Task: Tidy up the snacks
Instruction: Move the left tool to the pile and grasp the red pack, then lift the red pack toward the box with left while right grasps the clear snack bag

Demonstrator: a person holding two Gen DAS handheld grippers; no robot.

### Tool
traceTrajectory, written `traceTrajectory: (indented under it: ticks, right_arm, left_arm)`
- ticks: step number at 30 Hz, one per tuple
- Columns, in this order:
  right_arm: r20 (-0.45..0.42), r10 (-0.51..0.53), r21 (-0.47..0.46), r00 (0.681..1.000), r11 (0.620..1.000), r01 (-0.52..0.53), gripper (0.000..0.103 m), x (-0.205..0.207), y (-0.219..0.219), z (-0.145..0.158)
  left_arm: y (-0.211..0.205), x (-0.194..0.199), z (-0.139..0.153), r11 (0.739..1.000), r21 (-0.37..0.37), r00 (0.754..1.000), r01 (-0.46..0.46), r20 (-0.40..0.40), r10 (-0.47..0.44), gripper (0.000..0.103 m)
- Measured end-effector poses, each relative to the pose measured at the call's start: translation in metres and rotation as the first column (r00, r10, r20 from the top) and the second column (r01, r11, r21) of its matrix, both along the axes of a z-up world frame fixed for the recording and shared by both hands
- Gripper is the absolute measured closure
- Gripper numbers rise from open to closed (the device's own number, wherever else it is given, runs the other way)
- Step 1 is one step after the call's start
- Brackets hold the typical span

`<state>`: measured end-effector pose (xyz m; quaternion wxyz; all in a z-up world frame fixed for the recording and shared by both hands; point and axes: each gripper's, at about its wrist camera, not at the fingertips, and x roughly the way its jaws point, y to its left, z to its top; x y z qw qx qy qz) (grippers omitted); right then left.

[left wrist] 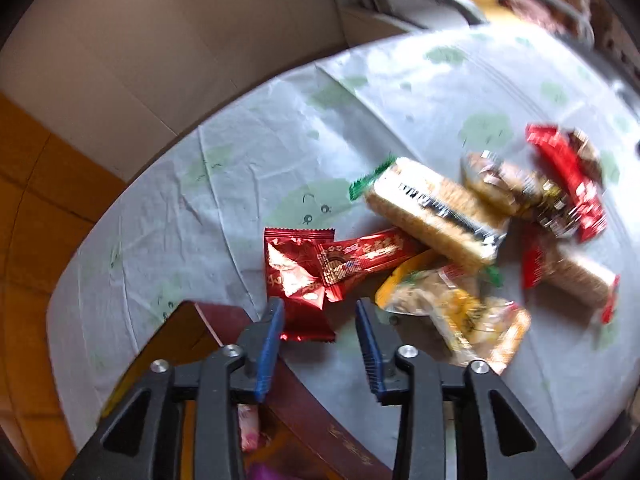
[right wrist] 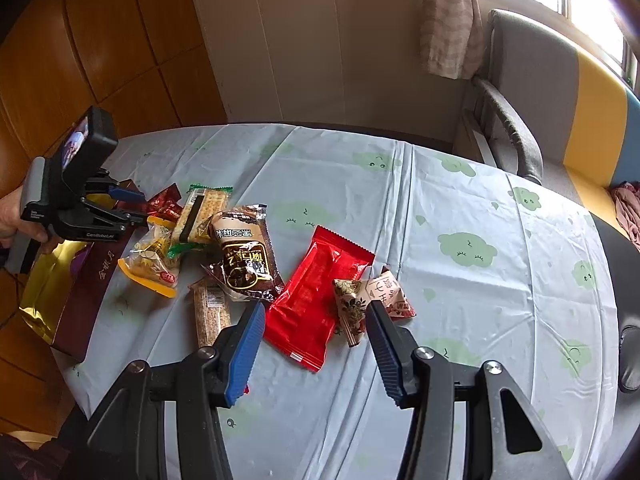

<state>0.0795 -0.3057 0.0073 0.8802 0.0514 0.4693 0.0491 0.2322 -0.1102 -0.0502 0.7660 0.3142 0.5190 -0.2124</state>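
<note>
My left gripper [left wrist: 320, 312] hangs released just short of the shiny red packet [left wrist: 294, 276], its long axis running straight ahead.

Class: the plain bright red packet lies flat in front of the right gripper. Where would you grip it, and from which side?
Probably the near crimped end of the red packet, approached from above by the right gripper, jaws across its narrow width: it lies flat, and that end is clear of other snacks.
</note>
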Motion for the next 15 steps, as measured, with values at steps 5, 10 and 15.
traceTrajectory:
  ticks: [5,10,15]
  right_arm:
    - [-0.004,-0.011,0.006,1.0,1.0,0.011,0.05,0.001,-0.003,0.0]
    - [0.003,-0.011,0.005,1.0,1.0,0.011,0.05,0.0,-0.003,0.002]
    - [0.004,-0.004,-0.004,1.0,1.0,0.004,0.05,0.0,-0.001,0.002]
  left_arm:
    - [-0.004,0.021,-0.018,0.997,0.074,0.999,0.026,-0.042,-0.022,0.063]
    - [-0.008,0.038,-0.028,0.997,0.075,0.998,0.022,-0.064,-0.017,0.061]
    - [-0.002,0.038,-0.025,1.0,0.023,0.998,-0.004,-0.055,0.005,0.064]
